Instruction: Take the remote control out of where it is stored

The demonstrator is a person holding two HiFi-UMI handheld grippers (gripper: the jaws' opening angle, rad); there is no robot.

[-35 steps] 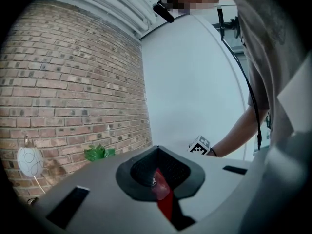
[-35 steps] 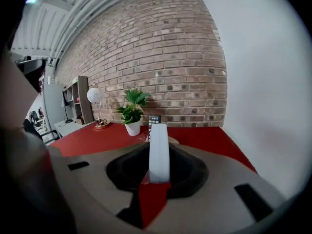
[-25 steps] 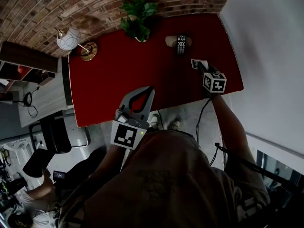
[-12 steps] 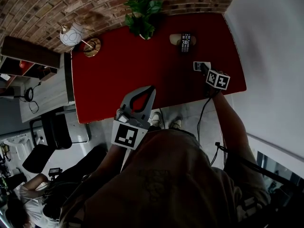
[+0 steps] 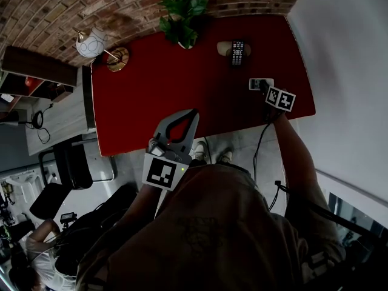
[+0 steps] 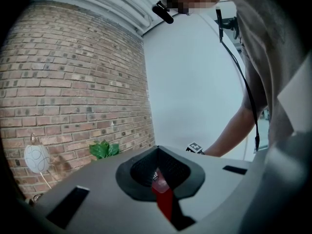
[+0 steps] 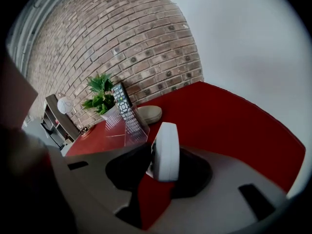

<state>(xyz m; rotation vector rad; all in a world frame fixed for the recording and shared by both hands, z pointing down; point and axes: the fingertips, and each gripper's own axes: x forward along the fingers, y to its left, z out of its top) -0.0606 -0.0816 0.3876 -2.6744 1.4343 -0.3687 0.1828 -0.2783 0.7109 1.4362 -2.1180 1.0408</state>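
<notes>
Seen from the head view, the surface (image 5: 182, 96) carries the plant (image 5: 182, 18) at 12 o'clock, at its far edge. At 1 o'clock the remote control (image 5: 237, 52) stands in a stand (image 7: 127, 128), with a dish (image 7: 150, 113) behind it, touching or just apart, I cannot tell. The lamp (image 5: 92, 45) sits at 10 o'clock, at the far left corner. At 3 o'clock, near the right edge, a small remote (image 7: 165, 150) stands on edge between the jaws of the right hand-held gripper (image 5: 262, 85), which have just been opening slightly. The left hand-held gripper (image 5: 193, 113) is at 6 o'clock, over the near edge.

Grey left tongs (image 5: 193, 113), black-white marker cube (image 5: 162, 173)
</notes>
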